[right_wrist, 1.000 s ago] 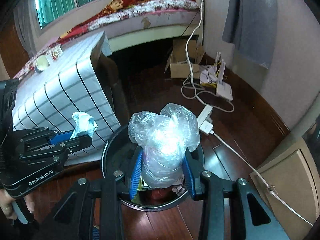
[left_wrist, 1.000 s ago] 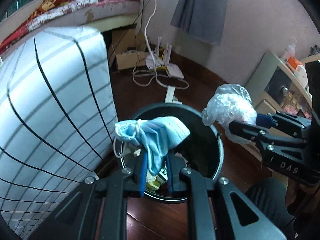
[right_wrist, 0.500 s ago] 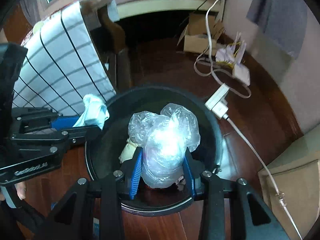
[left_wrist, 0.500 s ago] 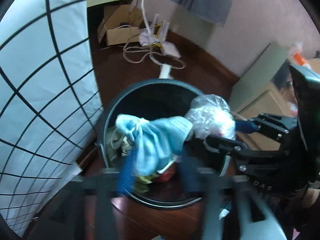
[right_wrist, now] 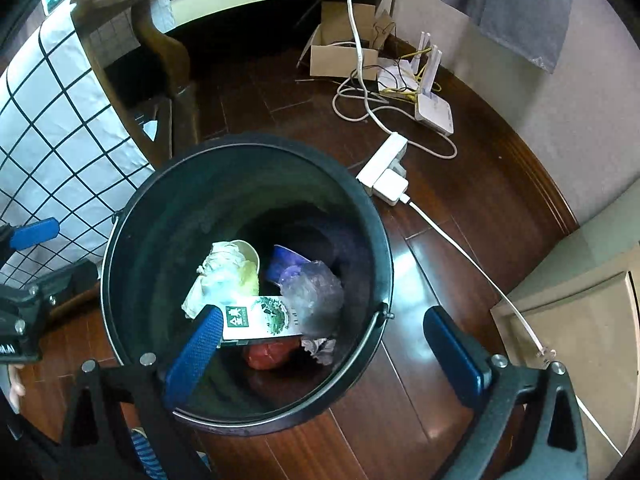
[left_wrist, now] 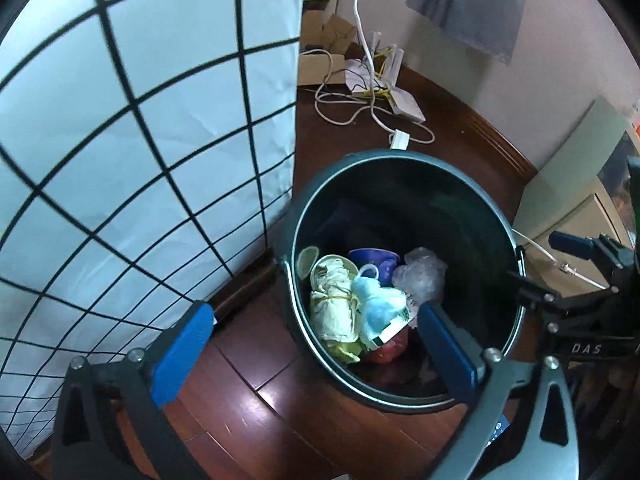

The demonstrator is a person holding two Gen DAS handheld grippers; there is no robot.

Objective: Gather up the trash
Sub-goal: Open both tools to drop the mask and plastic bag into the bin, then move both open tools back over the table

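Observation:
A dark round trash bin (left_wrist: 472, 196) stands on the wooden floor; it also shows in the right wrist view (right_wrist: 132, 216). Inside lie a blue face mask (left_wrist: 376, 304), a crumpled clear plastic bag (left_wrist: 420, 276) (right_wrist: 316, 292), a paper cup, a purple cup, a green-and-white carton (right_wrist: 260, 318) and something red. My left gripper (left_wrist: 316, 344) is open and empty above the bin's near rim. My right gripper (right_wrist: 324, 356) is open and empty above the bin.
A grid-patterned white cloth (left_wrist: 120, 140) hangs over a table left of the bin. Cables, a power strip (right_wrist: 384, 164), a router (right_wrist: 432, 108) and a cardboard box (right_wrist: 344, 52) lie on the floor behind. A pale cabinet (right_wrist: 580, 320) stands to the right.
Both grippers opened over the bin. The blue mask fell from the left one and the plastic bag from the right one; both now lie inside the bin.

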